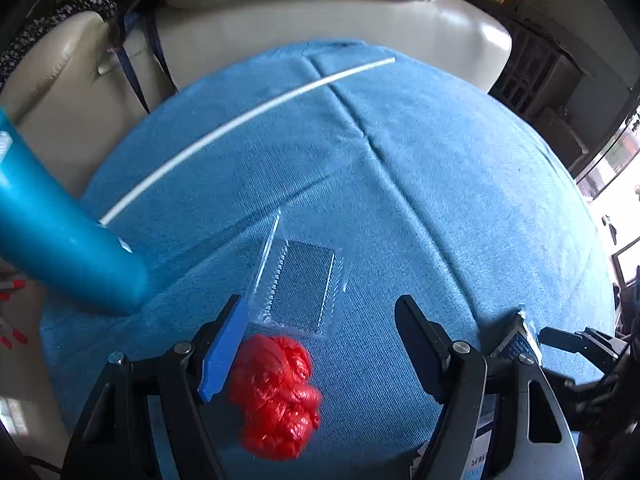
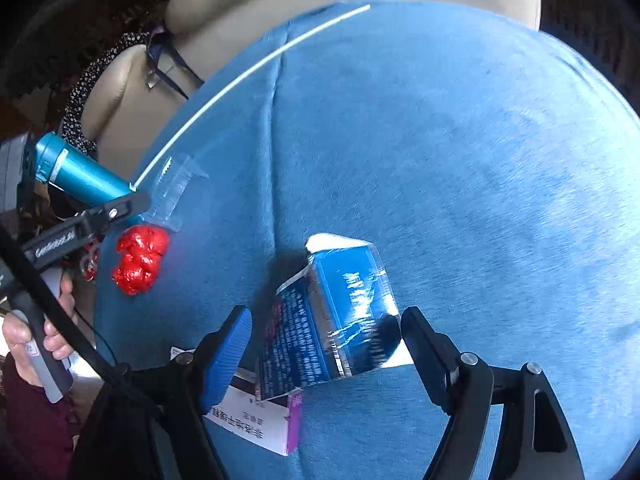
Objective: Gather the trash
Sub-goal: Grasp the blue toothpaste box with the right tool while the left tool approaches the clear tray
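1. Both jaws stand spread, gripping nothing: left gripper [image 1: 320, 320] brackets the red crumpled plastic bag [image 1: 276, 396]; right gripper [image 2: 326, 330] brackets the blue carton [image 2: 340, 312].
2. The carton lies on the blue cloth [image 2: 460, 160] near its near edge; clamp its flat sides, not the torn flap.
3. The bag sits by the left edge, touching a clear blister tray [image 1: 300, 284]; close low, missing the tray.

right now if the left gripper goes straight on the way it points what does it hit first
Most likely the crumpled red plastic bag between the open left gripper fingers, then the clear plastic tray beyond it; depth is uncertain.
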`<state>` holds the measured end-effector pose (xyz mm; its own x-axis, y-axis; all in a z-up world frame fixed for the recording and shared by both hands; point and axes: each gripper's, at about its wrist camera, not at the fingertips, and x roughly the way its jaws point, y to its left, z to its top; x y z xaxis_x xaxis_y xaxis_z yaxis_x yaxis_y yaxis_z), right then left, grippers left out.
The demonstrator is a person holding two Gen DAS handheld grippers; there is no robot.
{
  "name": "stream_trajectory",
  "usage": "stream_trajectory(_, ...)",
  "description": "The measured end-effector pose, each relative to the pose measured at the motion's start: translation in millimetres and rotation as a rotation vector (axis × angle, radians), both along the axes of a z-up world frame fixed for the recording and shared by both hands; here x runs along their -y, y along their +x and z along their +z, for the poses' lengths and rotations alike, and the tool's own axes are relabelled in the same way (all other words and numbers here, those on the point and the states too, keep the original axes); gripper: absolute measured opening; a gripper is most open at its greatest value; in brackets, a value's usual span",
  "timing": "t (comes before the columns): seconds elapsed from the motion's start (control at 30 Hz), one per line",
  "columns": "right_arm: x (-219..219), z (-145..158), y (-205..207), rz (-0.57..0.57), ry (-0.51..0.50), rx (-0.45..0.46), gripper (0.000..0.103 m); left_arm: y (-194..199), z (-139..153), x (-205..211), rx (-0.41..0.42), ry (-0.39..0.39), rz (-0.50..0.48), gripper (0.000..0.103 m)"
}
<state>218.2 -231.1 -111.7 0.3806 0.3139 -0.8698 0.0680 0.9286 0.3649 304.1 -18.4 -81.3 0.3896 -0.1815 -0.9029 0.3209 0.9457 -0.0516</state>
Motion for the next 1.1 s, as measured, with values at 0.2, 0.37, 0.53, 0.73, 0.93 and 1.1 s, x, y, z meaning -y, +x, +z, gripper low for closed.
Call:
stream_trajectory(0.2,-39,-2,-1,0.147,-0.238,0.021,0.086,5,-11,0,-0.022,-0.005,-0.014,0.076)
stream_trajectory(0.37,-43,-2,0,0.129,-0.277,0.034,0.085,4,-15,-1,-0.019,-0.036,-0.03,0.076)
stream_trajectory(0.53,-49,0,-3,0.146,-0.29,0.035,0.083,7,-20,-1,-0.033,-0.071,-0.063,0.055)
stream_trajectory(0.73,-43,4,-9,0.131,-0.288,0.061,0.081,7,-19,-4,-0.038,-0.106,-0.076,0.023)
stream_trajectory(0.93,0,11,-23,0.021,-0.184,0.074,0.081,-2,3,-17,0.005,-0.165,-0.092,0.019)
stream_trajectory(1.1,37,24,-47,-0.055,-0.104,0.118,0.081,1,22,-36,-0.015,-0.217,-0.041,0.053)
